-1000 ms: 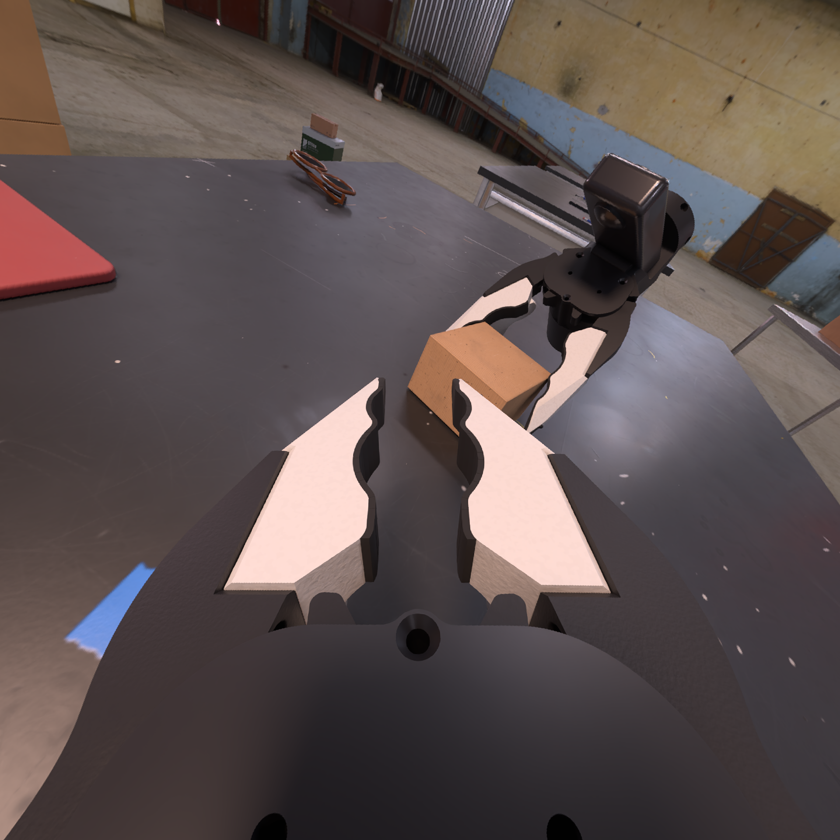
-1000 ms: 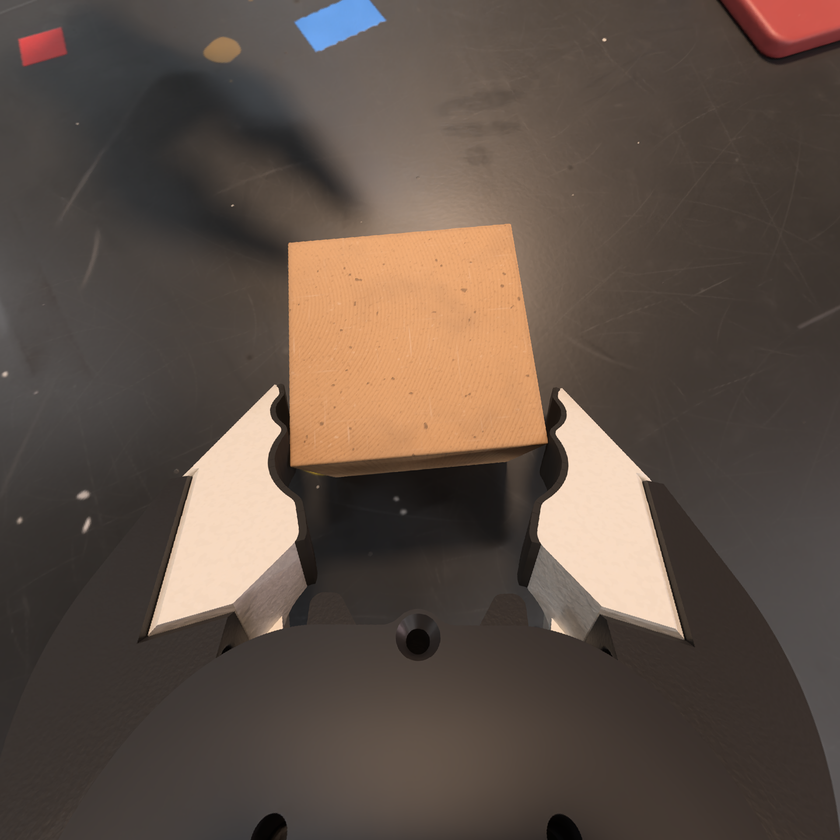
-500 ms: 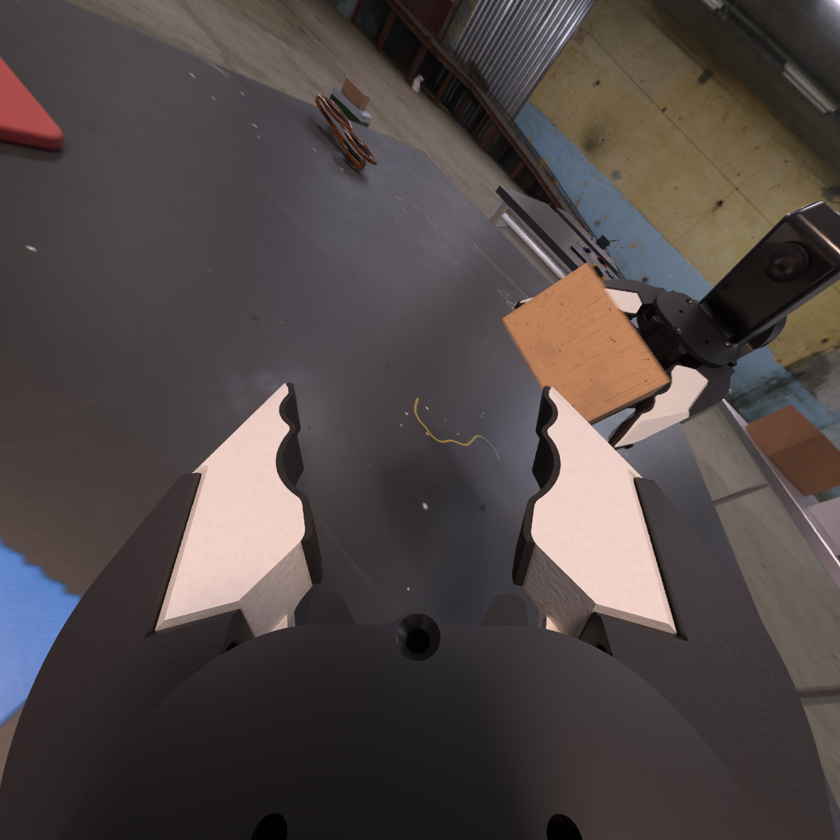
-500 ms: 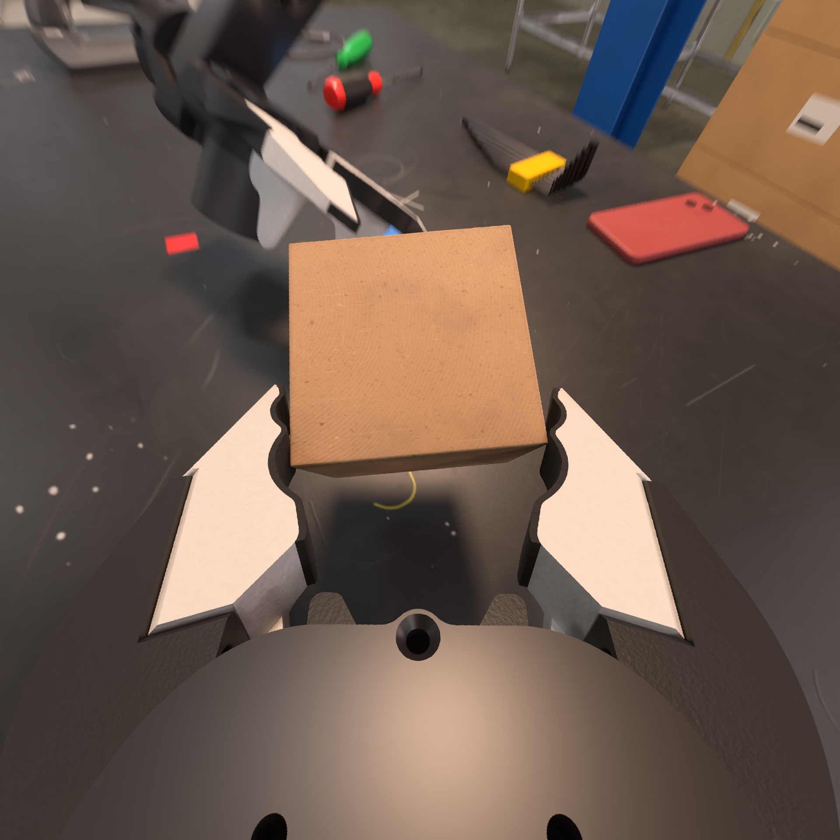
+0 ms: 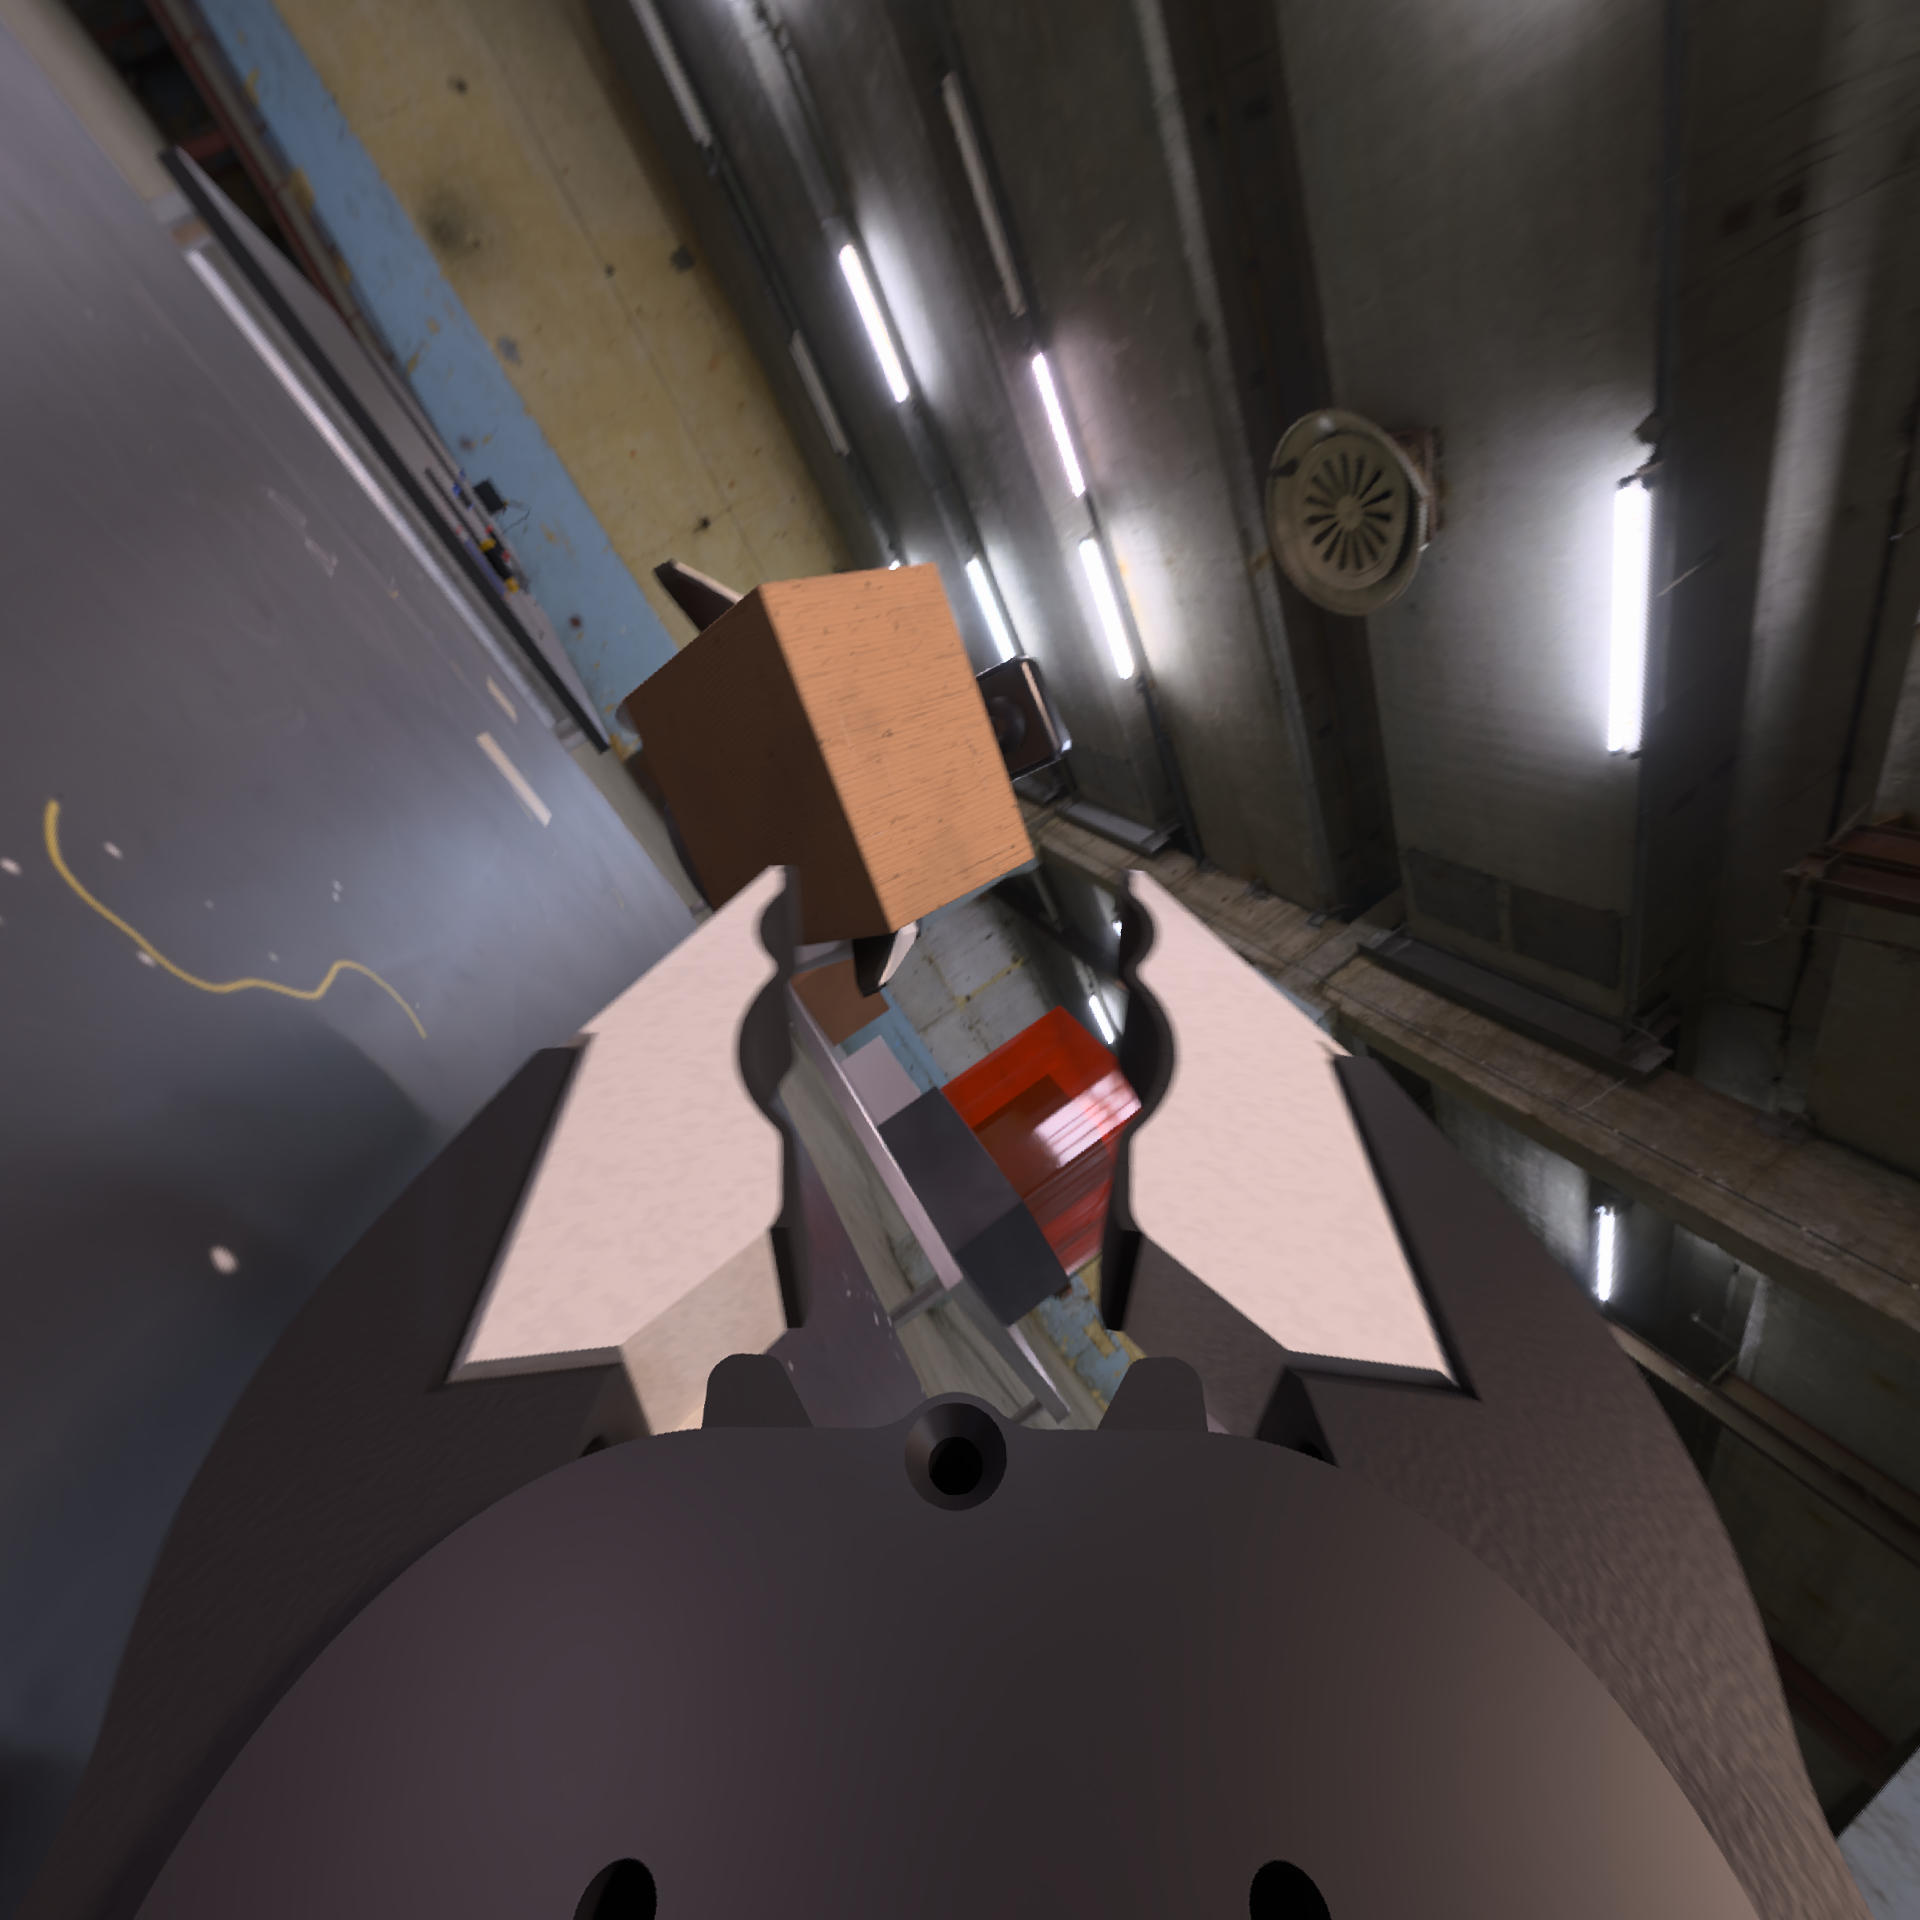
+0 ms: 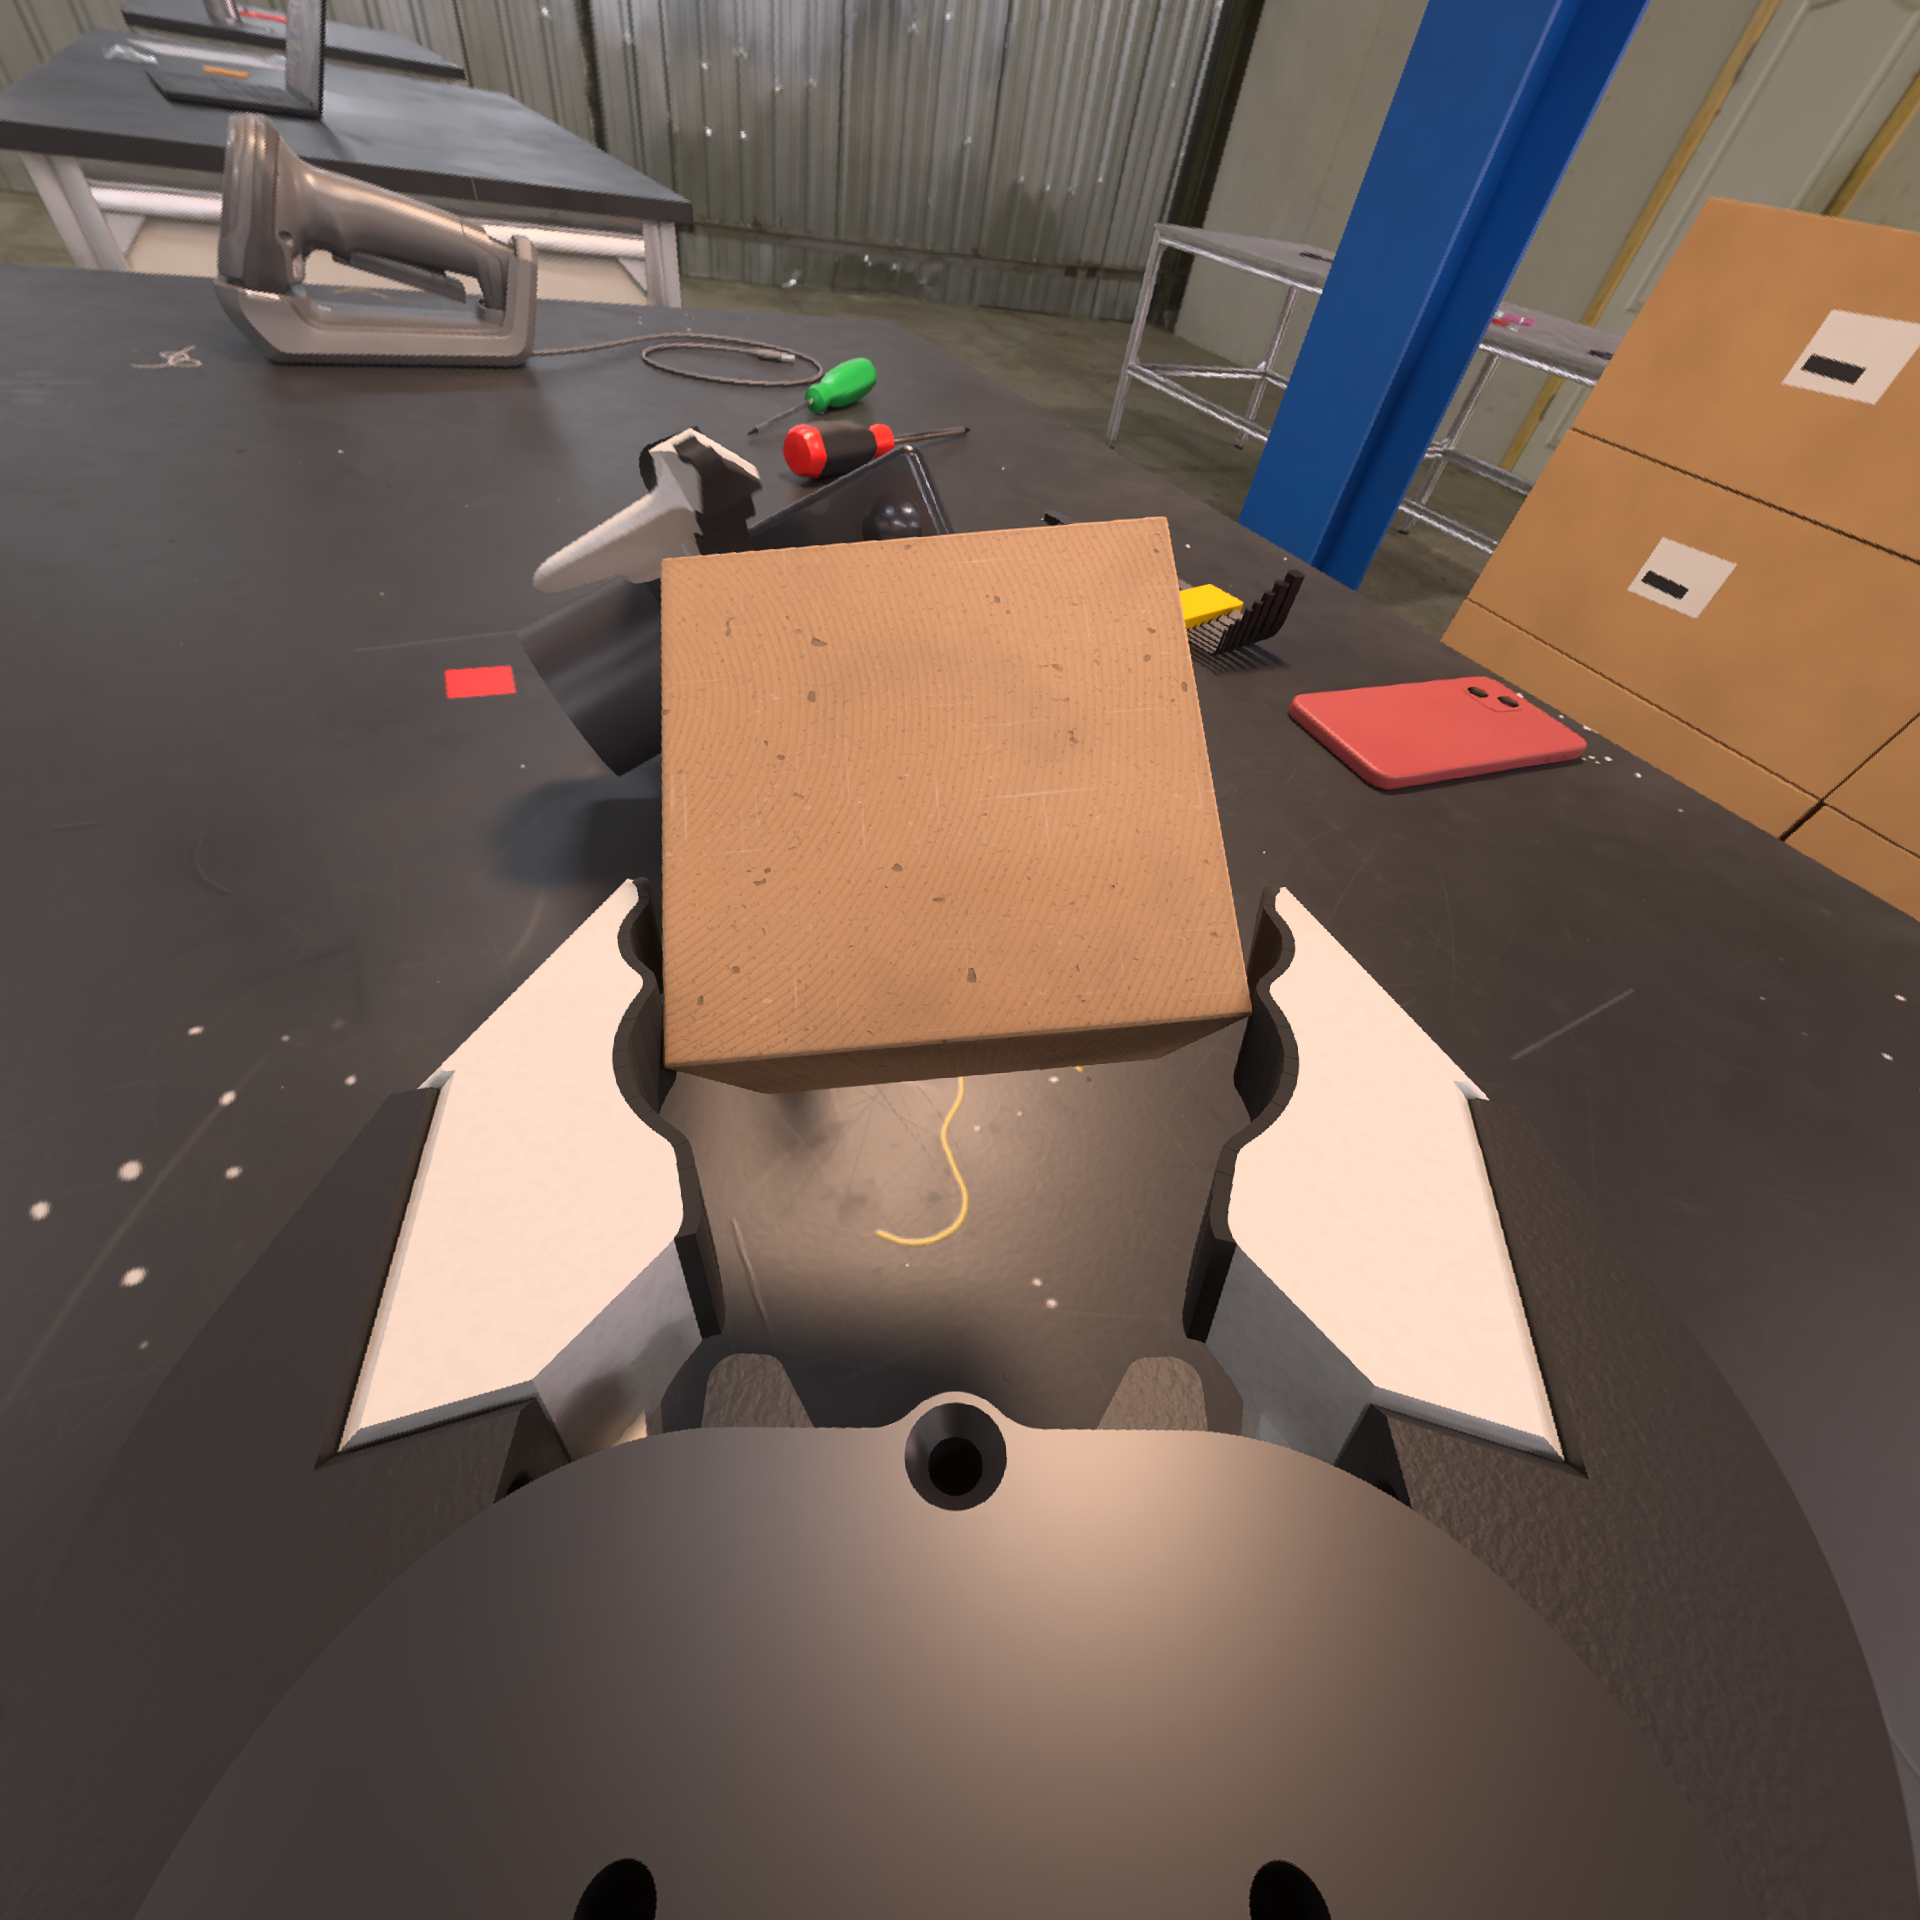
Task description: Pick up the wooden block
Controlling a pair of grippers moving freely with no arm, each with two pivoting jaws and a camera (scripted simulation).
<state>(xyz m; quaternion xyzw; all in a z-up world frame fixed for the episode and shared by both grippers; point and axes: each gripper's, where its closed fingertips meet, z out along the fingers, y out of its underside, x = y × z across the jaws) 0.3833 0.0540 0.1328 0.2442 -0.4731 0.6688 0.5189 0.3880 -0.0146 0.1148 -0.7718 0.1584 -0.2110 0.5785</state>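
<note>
The wooden block (image 6: 935, 790) is a tan cube held off the dark table (image 6: 312, 883) between the fingers of my right gripper (image 6: 956, 904), which is shut on its two sides. In the left wrist view the block (image 5: 831, 748) hangs in the air just beyond my left gripper (image 5: 956, 894), with the right gripper's fingers mostly hidden behind it. My left gripper is open and empty, tilted steeply so that the table (image 5: 260, 675) runs along the left. It also shows in the right wrist view (image 6: 665, 509), beyond the block.
A grey barcode scanner (image 6: 364, 260), green (image 6: 842, 384) and red (image 6: 831, 447) screwdrivers, a yellow hex key set (image 6: 1236, 608) and a red phone (image 6: 1439, 727) lie on the table. Cardboard boxes (image 6: 1714, 520) and a blue post (image 6: 1403, 260) stand at the right. A yellow string (image 6: 935, 1174) lies under the block.
My right gripper has lifted the block off the table and tipped up toward level. My left gripper has rolled and tilted upward; its jaws opened wide, then narrowed somewhat.
</note>
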